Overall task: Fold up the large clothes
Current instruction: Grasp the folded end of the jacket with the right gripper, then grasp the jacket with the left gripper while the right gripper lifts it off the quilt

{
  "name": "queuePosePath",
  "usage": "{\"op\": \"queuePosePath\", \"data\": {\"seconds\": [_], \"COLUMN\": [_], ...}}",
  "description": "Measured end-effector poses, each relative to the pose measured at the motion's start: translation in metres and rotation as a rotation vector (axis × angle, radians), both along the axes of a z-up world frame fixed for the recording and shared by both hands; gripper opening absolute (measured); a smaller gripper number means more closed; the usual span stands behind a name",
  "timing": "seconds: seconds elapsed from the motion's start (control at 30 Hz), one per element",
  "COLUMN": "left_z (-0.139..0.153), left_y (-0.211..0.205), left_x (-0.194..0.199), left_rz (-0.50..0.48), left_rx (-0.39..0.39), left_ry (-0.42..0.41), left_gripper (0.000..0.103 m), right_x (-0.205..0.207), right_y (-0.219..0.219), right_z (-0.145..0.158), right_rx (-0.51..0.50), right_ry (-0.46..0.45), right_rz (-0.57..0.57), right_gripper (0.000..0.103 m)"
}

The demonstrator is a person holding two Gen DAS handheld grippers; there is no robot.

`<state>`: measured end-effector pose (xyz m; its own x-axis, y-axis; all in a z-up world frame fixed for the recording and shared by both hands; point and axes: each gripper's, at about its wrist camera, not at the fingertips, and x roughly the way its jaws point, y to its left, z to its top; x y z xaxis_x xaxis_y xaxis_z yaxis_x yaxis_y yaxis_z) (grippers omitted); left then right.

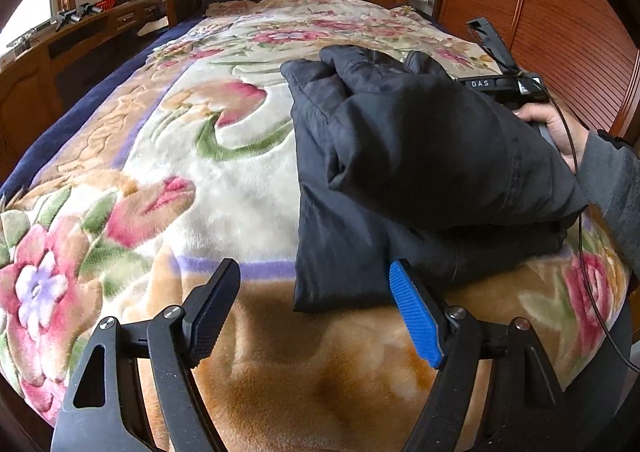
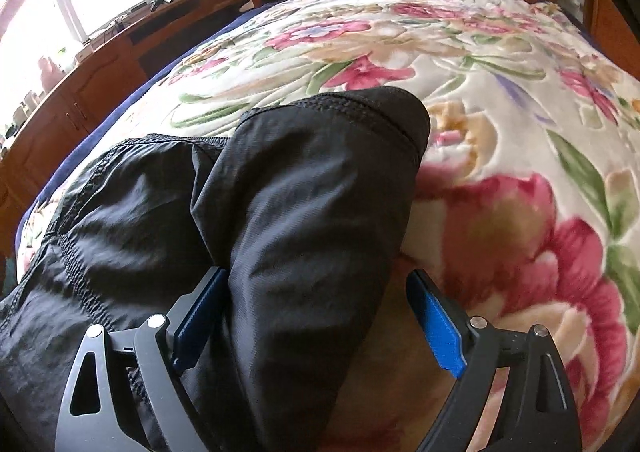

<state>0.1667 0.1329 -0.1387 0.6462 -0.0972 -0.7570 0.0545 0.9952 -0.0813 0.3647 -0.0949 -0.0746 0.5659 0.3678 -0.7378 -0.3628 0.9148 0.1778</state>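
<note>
Only one piece of lettering is showing. In the left wrist view, the white capitals "DAS" are standing on a black plate on the body of the right gripper (image 1: 505, 84), the handheld device that the person's right hand (image 1: 554, 127) is gripping behind the black jacket (image 1: 420, 155). To the right of those letters a small pale label is sitting on the same device, too blurred to read. In the right wrist view, no text, number or brand is showing anywhere.
</note>
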Motion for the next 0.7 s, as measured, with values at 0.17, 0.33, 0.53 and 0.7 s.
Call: {"op": "queuePosePath", "data": {"seconds": [0.17,0.33,0.53,0.7], "left_z": [-0.004,-0.006,0.002,0.028], "left_y": [0.004,0.01,0.009,0.004], "left_x": [0.0,0.002,-0.001,-0.011], "left_rz": [0.003,-0.001,-0.011,-0.033], "left_rx": [-0.035,-0.103,-0.106,-0.089], "left_ry": [0.025,0.032,-0.006,-0.089], "left_gripper": [0.074,0.043,0.011,0.006], "right_x": [-0.005,-0.01,-0.018,-0.03], "right_y": [-0.002,0.001,0.002,0.008], "right_z": [-0.009,-0.005,0.003,0.013], "right_rx": [0.037,0.054,0.031,-0.004], "right_ry": [0.015,0.017,-0.011,-0.053], "right_rz": [0.003,0.017,0.005,-0.017], "right_gripper": [0.087,0.07,0.055,0.043]}}
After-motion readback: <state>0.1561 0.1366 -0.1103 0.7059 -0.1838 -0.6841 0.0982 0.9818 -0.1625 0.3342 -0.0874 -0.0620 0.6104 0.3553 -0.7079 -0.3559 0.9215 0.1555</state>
